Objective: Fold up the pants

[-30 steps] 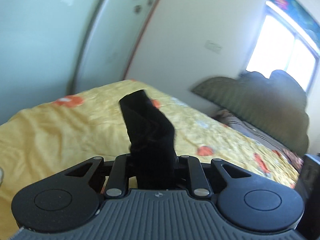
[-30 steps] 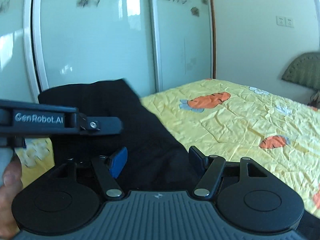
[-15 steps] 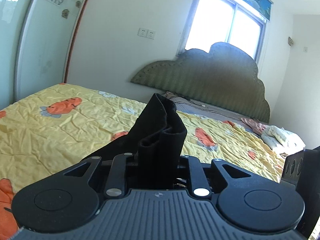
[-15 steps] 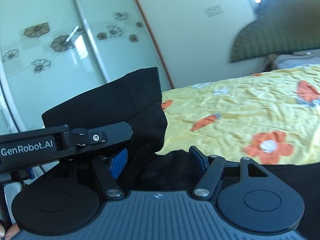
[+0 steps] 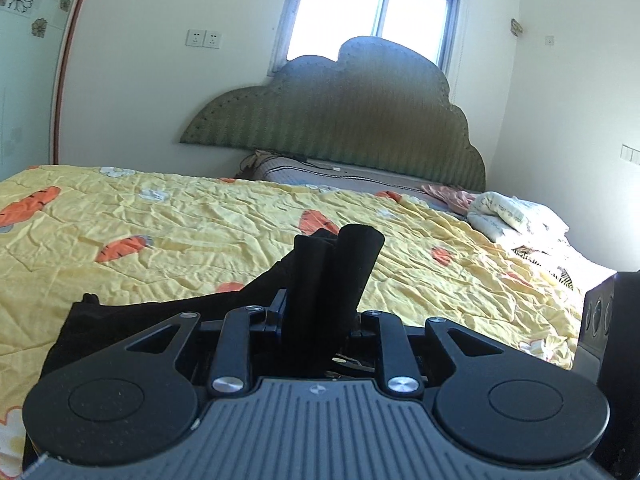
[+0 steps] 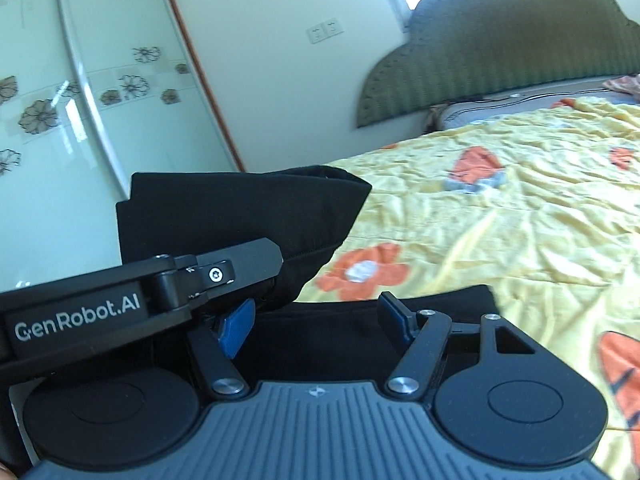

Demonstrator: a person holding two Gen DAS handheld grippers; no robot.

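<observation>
The black pants (image 5: 336, 276) are bunched up between the fingers of my left gripper (image 5: 320, 312), which is shut on them; the rest of the cloth trails down to the left onto the yellow carrot-print bed cover (image 5: 180, 232). In the right wrist view the pants (image 6: 248, 208) hang in a broad fold from the left gripper's body (image 6: 140, 296) and also lie under my right gripper (image 6: 320, 320). The right gripper is open, its blue pads (image 6: 236, 326) apart above the black cloth, holding nothing.
A green padded headboard (image 5: 340, 120) and a window stand behind the bed. A folded white bundle (image 5: 512, 216) and pink cloth lie at the bed's far right. Sliding wardrobe doors with flower decals (image 6: 80, 100) stand on the left. A black box (image 5: 600, 320) is at the right edge.
Both grippers have swung round toward the headboard. My left gripper has come lower with the pants, and more cloth now lies on the bed.
</observation>
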